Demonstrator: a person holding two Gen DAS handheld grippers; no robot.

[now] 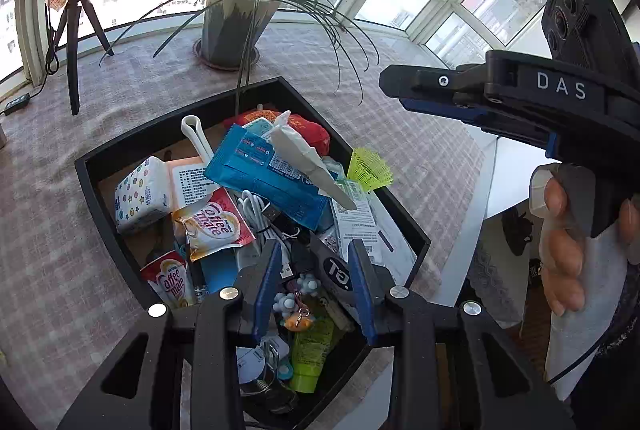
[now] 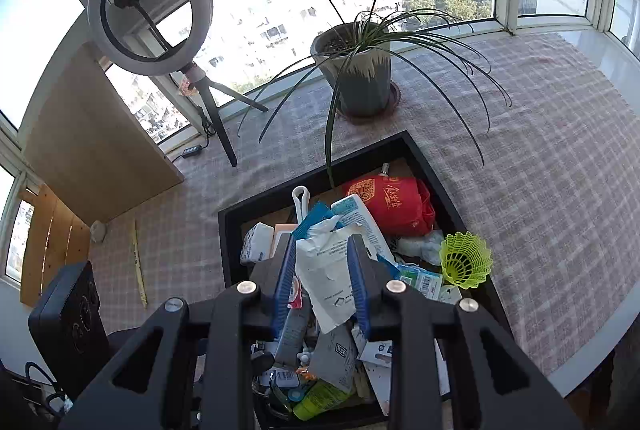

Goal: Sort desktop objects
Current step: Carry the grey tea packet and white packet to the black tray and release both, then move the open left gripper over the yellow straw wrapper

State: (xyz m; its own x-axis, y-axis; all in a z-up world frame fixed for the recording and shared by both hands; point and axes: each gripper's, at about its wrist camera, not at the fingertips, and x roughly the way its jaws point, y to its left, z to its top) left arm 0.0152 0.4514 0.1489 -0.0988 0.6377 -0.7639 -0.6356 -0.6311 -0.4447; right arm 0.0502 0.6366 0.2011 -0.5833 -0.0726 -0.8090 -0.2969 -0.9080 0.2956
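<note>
Two grippers hang over the crammed black tray [image 2: 230,230] on the tabletop [image 2: 560,190]: your right gripper [image 2: 322,284] has its jaws around the white pouch [image 2: 326,270], seemingly gripping it, while the left gripper [image 1: 316,286] hovers parted and empty. You look mid-pick, so next lift the pouch straight up, clear of the blue packet [image 1: 272,174] beneath.

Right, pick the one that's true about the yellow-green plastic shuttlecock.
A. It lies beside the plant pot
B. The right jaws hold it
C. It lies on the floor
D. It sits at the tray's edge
D: the shuttlecock rests at the black tray's right rim, held by no gripper.
</note>
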